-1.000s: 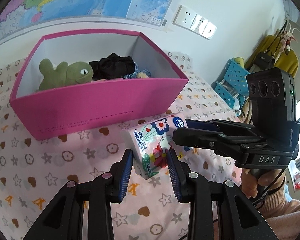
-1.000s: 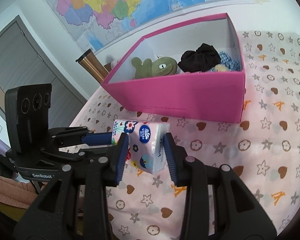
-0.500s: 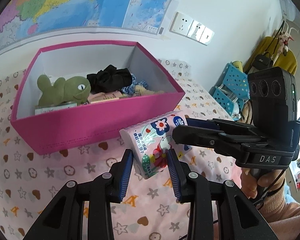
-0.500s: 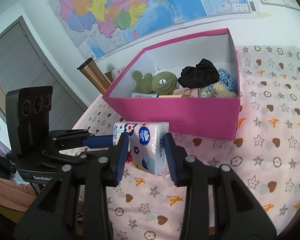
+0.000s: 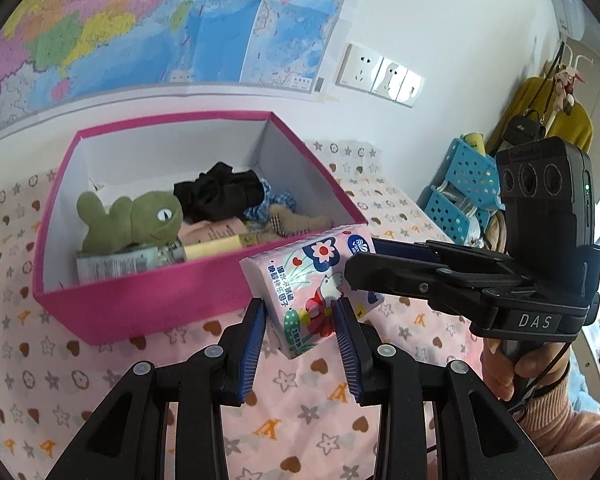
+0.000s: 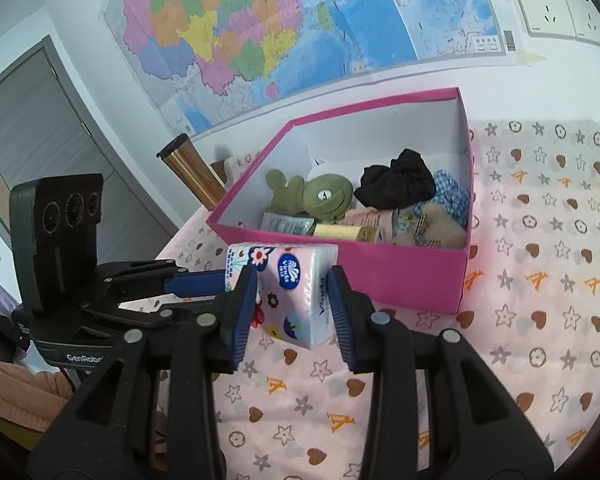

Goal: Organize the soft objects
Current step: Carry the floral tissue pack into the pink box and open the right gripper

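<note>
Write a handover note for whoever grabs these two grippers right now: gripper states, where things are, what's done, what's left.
Left gripper: shut on the tissue pack at one end.
Right gripper: shut on the same tissue pack at the other end; the pack hangs above the patterned cloth, in front of the pink box.
Done: green plush, black fabric, checked cloth and small packets are in the box.
Left: carry the pack over the near wall, release it inside.

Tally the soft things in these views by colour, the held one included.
Green: 1, the frog plush
Black: 1, the bunched cloth
Blue checked: 1, the fabric
Tan: 1, the small plush
Pink floral: 1, the tissue pack, outside the pink box, clamped by both grippers
Total: 5
</note>
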